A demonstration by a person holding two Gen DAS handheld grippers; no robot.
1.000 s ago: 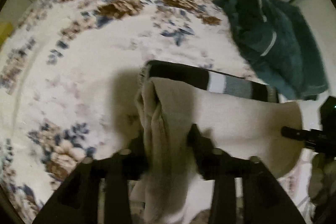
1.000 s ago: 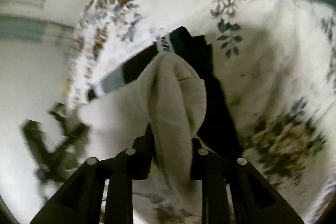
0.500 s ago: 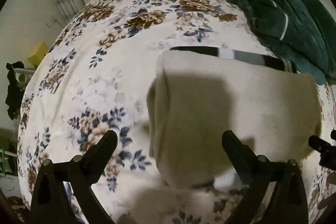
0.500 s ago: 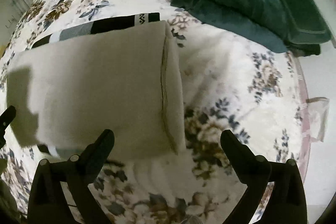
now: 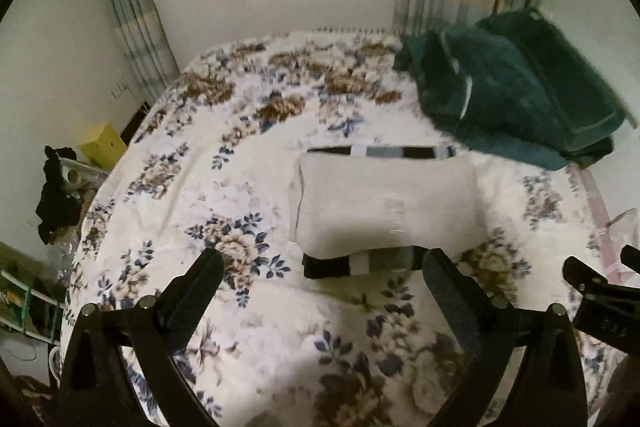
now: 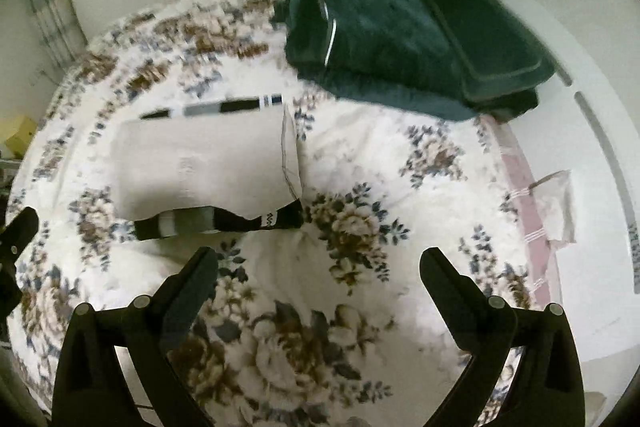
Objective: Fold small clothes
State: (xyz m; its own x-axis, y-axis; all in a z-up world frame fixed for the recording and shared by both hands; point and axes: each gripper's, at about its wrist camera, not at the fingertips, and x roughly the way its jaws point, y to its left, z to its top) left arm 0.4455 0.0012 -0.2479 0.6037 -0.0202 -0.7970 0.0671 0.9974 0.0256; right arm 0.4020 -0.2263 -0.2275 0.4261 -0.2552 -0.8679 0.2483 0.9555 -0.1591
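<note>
A small beige garment [image 5: 384,203] lies folded flat on the floral bedspread [image 5: 240,187], with its black, white and grey striped waistband [image 5: 380,151] showing along the far and near edges. It also shows in the right wrist view [image 6: 200,167]. My left gripper [image 5: 324,267] is open and empty, held above the bed just short of the garment's near edge. My right gripper [image 6: 318,265] is open and empty, also short of the near edge. The right gripper's tip shows at the right edge of the left wrist view [image 5: 600,291].
A folded dark green blanket [image 5: 516,91] lies at the far right of the bed, also in the right wrist view [image 6: 416,39]. Curtains and a window stand behind the bed. A yellow box [image 5: 102,143] and clutter sit left of the bed.
Both grippers, shut on the beige garment a second ago, have let it go, opened and pulled back and up. The garment now lies folded flat on the bed.
</note>
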